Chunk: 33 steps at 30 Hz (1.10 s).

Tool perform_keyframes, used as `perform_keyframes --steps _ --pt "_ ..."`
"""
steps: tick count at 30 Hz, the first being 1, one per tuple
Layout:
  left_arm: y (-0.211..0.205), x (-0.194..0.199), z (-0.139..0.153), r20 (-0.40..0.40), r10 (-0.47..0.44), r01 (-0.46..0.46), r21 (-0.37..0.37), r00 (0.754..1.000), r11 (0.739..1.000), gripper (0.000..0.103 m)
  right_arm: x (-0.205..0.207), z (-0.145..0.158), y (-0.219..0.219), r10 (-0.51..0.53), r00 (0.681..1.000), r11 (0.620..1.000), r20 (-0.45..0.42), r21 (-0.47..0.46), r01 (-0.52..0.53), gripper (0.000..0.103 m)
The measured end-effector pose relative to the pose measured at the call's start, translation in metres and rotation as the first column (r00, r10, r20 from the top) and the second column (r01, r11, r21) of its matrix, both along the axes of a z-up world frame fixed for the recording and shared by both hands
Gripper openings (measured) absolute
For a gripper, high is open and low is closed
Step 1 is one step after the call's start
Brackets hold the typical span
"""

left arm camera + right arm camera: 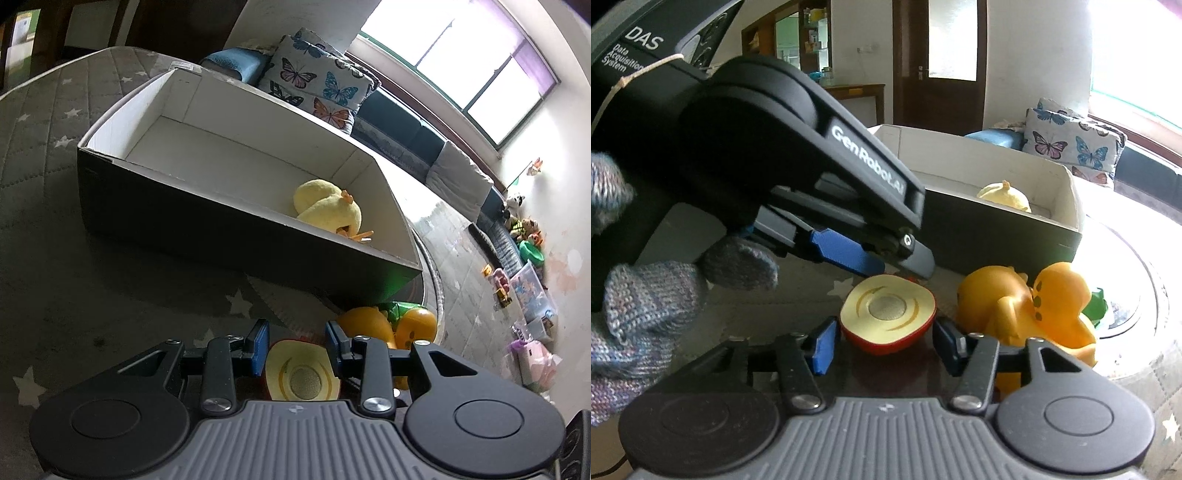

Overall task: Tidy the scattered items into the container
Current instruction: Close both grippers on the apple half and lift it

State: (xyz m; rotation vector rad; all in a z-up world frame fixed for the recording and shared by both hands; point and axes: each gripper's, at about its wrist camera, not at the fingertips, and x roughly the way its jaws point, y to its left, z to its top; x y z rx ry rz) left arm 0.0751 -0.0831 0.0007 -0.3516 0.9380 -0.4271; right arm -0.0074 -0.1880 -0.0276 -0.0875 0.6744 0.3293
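A toy apple half (888,317), red skin and cream cut face, lies on the grey star-patterned mattress. In the left wrist view the apple half (302,374) sits between the blue pads of my left gripper (297,345), which closes around it. In the right wrist view my right gripper (884,345) is open, its fingers either side of the same apple half, with the left gripper (886,258) over it from above. The container (155,192) is a dark box with white inside; a yellow plush duck (327,208) lies in it. An orange rubber dinosaur (1027,302) lies right of the apple.
A green toy (1097,304) lies behind the dinosaur near the mattress edge. Butterfly cushions (314,79) and a blue pillow (236,62) sit behind the box. Several toys and bins (528,291) line the floor by the far wall.
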Motion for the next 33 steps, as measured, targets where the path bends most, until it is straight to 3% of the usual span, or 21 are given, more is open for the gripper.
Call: perform_keyframes --steps 13,25,33 --pt "0.003 0.005 -0.009 -0.041 0.007 -0.008 -0.015 0.999 1.0 0.033 0.0 0.001 -0.003 0.014 1.0 1.0 -0.007 0.011 -0.014 0.054" --pt "0.005 0.002 0.023 0.043 0.004 -0.002 -0.04 0.999 0.999 0.029 0.004 0.031 -0.011 0.023 0.998 1.0 0.056 0.018 -0.024 0.054" --pt "-0.003 0.036 0.054 0.123 0.021 -0.014 -0.058 0.992 0.998 0.029 0.037 0.061 -0.016 0.04 0.993 0.999 0.114 0.006 -0.041 0.054"
